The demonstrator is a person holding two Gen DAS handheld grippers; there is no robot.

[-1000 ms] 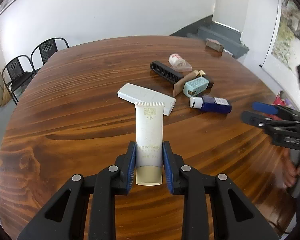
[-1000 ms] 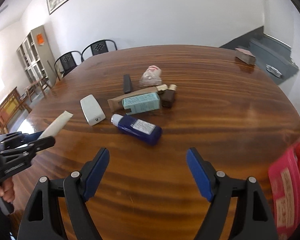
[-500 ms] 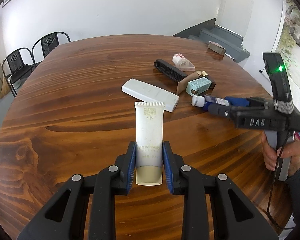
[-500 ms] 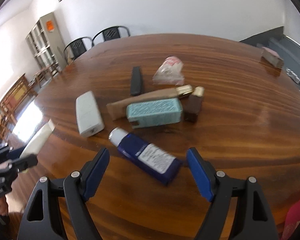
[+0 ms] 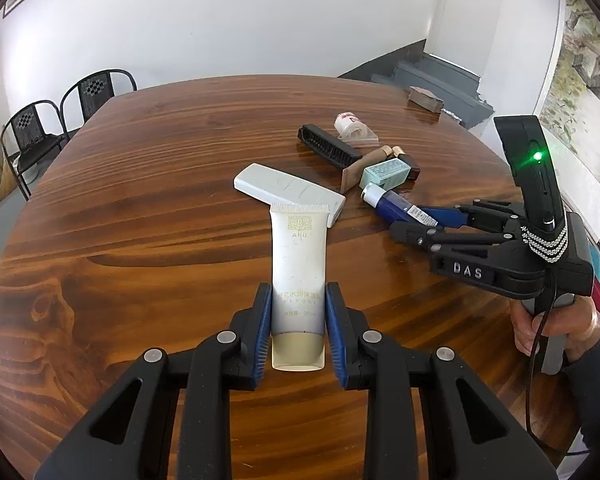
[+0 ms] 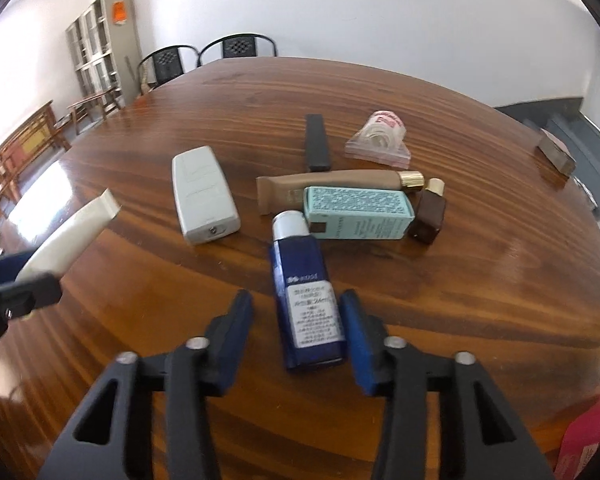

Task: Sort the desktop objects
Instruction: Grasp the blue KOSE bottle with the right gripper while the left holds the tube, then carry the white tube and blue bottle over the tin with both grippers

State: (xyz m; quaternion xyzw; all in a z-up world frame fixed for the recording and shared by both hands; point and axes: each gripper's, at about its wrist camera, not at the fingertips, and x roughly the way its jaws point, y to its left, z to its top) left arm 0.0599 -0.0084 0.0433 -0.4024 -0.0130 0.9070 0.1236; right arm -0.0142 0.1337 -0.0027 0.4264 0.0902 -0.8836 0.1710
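Note:
My left gripper (image 5: 296,296) is shut on a white cosmetic tube (image 5: 298,248), held cap-end toward the camera above the round wooden table (image 5: 140,200). The same tube (image 6: 72,236) shows at the left of the right wrist view. A dark blue bottle (image 6: 306,280) with a white cap and label lies flat on the table. My right gripper (image 6: 296,308) straddles it and its jaws are closing. The right pad is at the bottle's side, while the left pad stands a gap away. In the left wrist view the right gripper (image 5: 410,220) reaches the blue bottle (image 5: 388,202) from the right.
Just beyond the bottle lie a teal box (image 6: 356,208), a brown tube (image 6: 332,186), a small brown bottle (image 6: 428,216), a black bar (image 6: 316,144), a bagged tape roll (image 6: 380,136) and a white flat case (image 6: 202,192). A pink box (image 6: 588,432) sits at the near right.
My right gripper has moved forward and down over the blue bottle, and its jaws have narrowed around it. The left gripper and its tube have stayed still.

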